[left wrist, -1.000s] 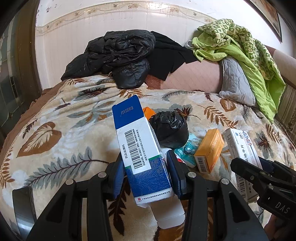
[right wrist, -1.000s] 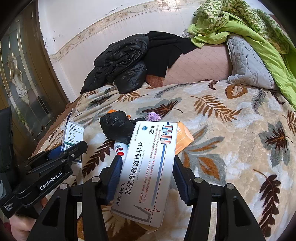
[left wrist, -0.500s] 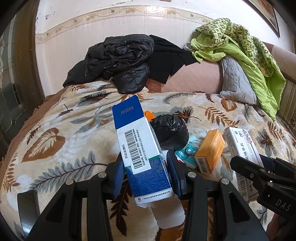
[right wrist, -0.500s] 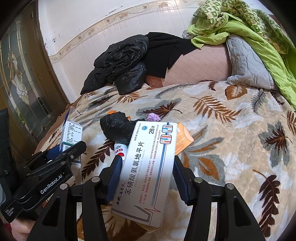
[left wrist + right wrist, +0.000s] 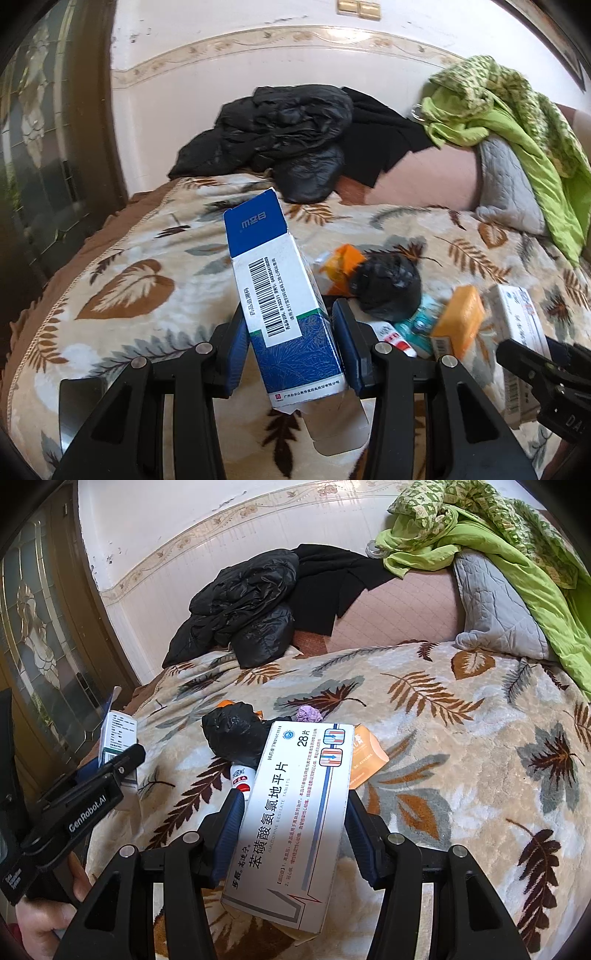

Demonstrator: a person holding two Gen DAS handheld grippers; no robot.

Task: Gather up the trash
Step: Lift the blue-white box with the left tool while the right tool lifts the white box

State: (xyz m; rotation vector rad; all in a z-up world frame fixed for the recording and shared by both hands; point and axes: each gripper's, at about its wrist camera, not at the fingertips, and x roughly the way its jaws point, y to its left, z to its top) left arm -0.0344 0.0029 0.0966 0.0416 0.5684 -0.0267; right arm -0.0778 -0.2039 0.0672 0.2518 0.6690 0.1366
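My left claw pinches the blue box, my right claw the white box; the black bag at twelve o'clock awaits them.

Left hand-held gripper tilted upward, blue-and-white box shifted against bedspread

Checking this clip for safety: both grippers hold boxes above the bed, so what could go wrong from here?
1. The blue box in the left gripper has its bottom flap hanging open; any contents might drop out.
2. The white box sits tilted in the right gripper and could slip.
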